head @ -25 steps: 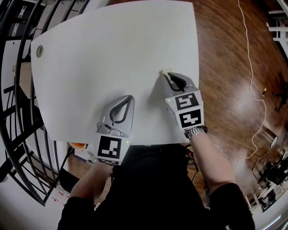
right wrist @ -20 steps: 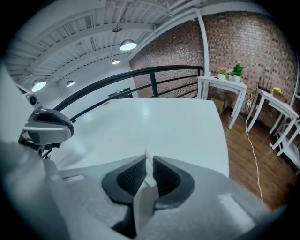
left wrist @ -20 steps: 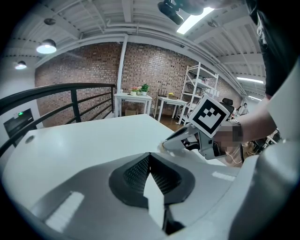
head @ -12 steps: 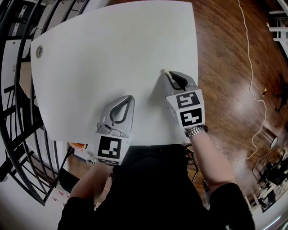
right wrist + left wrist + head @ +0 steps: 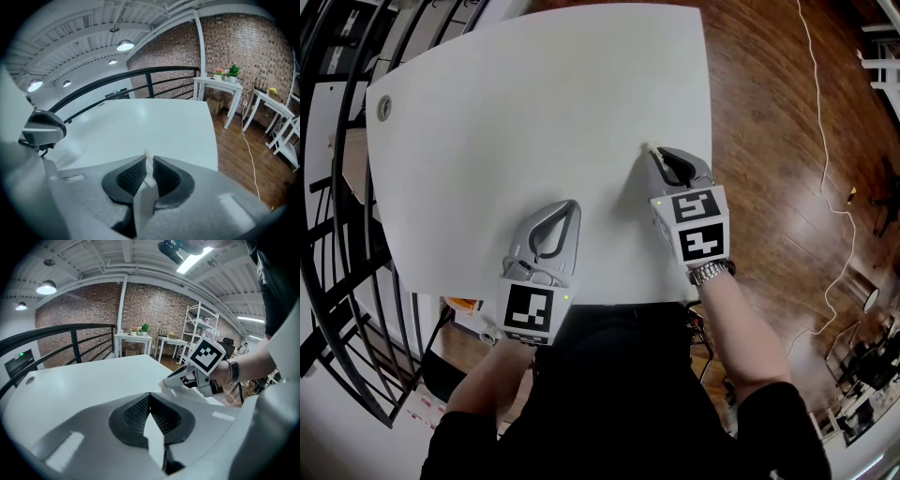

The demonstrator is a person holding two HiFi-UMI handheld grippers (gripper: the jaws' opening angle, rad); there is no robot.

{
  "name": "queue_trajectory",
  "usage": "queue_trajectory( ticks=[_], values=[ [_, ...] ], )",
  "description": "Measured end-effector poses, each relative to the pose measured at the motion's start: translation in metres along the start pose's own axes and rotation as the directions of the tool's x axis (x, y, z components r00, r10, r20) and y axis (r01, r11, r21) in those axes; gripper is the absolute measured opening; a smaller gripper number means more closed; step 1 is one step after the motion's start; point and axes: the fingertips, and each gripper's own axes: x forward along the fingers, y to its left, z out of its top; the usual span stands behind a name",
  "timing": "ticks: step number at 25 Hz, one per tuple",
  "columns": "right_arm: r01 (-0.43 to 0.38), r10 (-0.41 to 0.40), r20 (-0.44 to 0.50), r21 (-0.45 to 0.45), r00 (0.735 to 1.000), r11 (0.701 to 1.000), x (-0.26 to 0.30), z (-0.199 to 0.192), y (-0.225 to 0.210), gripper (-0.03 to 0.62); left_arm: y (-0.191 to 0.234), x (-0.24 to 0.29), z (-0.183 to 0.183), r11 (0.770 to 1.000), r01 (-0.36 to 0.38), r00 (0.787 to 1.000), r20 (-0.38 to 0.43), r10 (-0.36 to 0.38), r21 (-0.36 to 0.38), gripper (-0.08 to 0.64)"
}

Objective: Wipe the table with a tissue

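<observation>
A small wad of white tissue (image 5: 648, 148) is pinched in the tips of my right gripper (image 5: 653, 155), which is shut on it and presses it onto the white table (image 5: 534, 103) near the right edge. The right gripper view shows the tissue (image 5: 148, 165) as a thin strip squeezed between the jaws. My left gripper (image 5: 571, 205) rests on the table near the front edge, shut with nothing in it. From the left gripper view, my left gripper (image 5: 150, 395) is closed tight and the right gripper (image 5: 174, 380) touches the tabletop ahead to the right.
A round grommet (image 5: 384, 107) sits in the table's far left corner. Black railings (image 5: 328, 187) run along the left side. Wood floor (image 5: 778, 141) with a thin cable lies past the table's right edge. White side tables with plants (image 5: 225, 79) stand further off.
My right gripper has slid slightly to the right across the table with the tissue still held. The left gripper has stayed put.
</observation>
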Motion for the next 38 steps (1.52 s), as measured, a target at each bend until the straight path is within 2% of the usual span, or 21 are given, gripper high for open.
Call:
queue_trajectory(
  ticks=[14,23,30,38],
  values=[
    [0.033,-0.033,0.005,0.021,0.999,0.999,-0.011,-0.001,-0.020,0.037,-0.006,-0.005,0.004,0.999,-0.032,0.999,0.008,0.032,0.010,0.017],
    [0.015,-0.015,0.044,-0.002,0.999,1.000,-0.030,0.006,-0.019,0.037,-0.012,-0.016,0.017,0.997,-0.077,0.996,0.037,0.076,0.026,0.016],
    [-0.021,0.024,0.081,-0.040,0.996,0.999,-0.046,0.016,0.000,0.037,-0.007,-0.039,0.032,0.990,-0.128,0.990,0.069,0.124,0.052,0.017],
    [-0.041,0.052,0.128,-0.082,0.990,0.996,-0.070,0.025,0.046,0.037,0.000,-0.076,0.032,0.987,-0.135,0.987,0.103,0.126,0.084,0.016]
  ],
)
